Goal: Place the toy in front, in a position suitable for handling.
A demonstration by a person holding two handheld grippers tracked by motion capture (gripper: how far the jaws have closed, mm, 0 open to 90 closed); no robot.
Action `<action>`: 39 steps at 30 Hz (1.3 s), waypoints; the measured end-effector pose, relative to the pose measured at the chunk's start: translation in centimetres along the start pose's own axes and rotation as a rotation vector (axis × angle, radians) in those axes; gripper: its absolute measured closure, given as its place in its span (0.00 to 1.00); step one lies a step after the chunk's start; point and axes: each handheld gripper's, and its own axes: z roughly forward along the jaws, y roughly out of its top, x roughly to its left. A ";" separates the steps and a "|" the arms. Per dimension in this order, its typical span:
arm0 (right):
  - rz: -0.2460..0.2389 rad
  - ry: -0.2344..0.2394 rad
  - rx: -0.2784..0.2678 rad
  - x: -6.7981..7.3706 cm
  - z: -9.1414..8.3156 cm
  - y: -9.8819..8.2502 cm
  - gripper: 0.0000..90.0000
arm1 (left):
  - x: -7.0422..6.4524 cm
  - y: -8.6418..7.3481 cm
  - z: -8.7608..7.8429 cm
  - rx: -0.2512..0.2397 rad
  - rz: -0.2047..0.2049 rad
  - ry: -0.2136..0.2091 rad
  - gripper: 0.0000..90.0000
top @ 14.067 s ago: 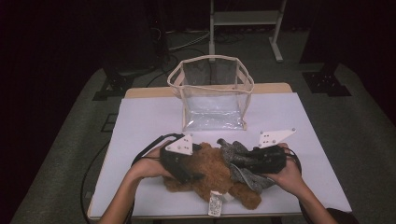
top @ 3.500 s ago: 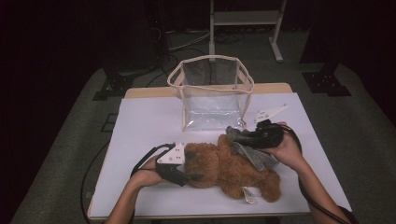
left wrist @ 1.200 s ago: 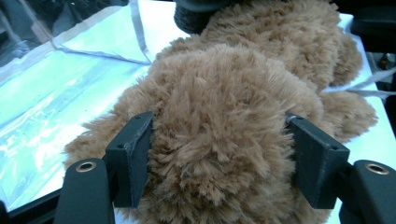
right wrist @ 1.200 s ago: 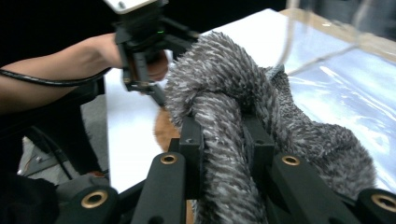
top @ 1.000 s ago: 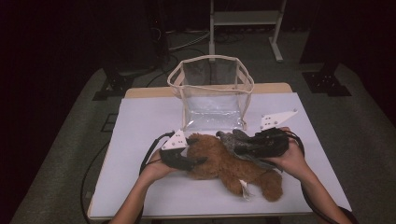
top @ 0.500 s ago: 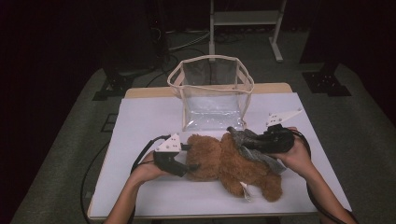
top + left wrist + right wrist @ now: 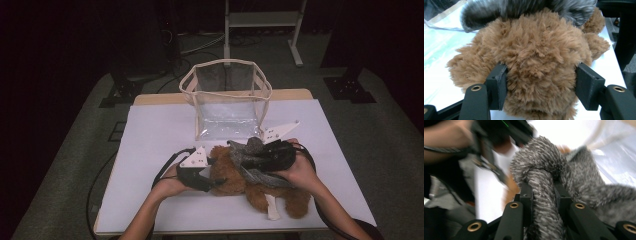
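A brown teddy bear [image 7: 227, 176] lies on the white table [image 7: 160, 130], a white tag [image 7: 272, 207] at its lower end. My left gripper [image 7: 212, 176] sits at the bear's left end. In the left gripper view the bear's head [image 7: 536, 50] is between the jaws of the left gripper [image 7: 541, 87]. Those jaws have just been closing, and both pads dent the fur. A grey fuzzy scarf [image 7: 260, 175] drapes over the bear. My right gripper [image 7: 245, 159] is shut on a fold of this scarf [image 7: 541, 165], pinched tight in the right gripper [image 7: 543, 195].
A clear plastic tote bag [image 7: 227, 100] with cream trim stands open at the back middle of the table. Cables trail from both grippers across the table. Beyond the table's far edge stand a metal frame and dark floor.
The left jaws have narrowed onto the bear's head. The right hand has sunk a little toward the bear, carrying the grey scarf.
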 end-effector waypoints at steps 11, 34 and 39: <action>0.066 0.037 0.026 -1.5 1.3 2.4 0.81 | -0.8 0.3 0.9 -0.013 0.035 0.007 0.44; 0.071 0.006 0.023 -0.5 -0.2 1.4 0.81 | -0.4 0.3 1.4 -0.009 0.039 0.056 0.40; 0.029 -0.049 0.015 1.6 -0.8 0.0 0.80 | 0.1 0.2 1.4 -0.021 0.019 0.093 0.40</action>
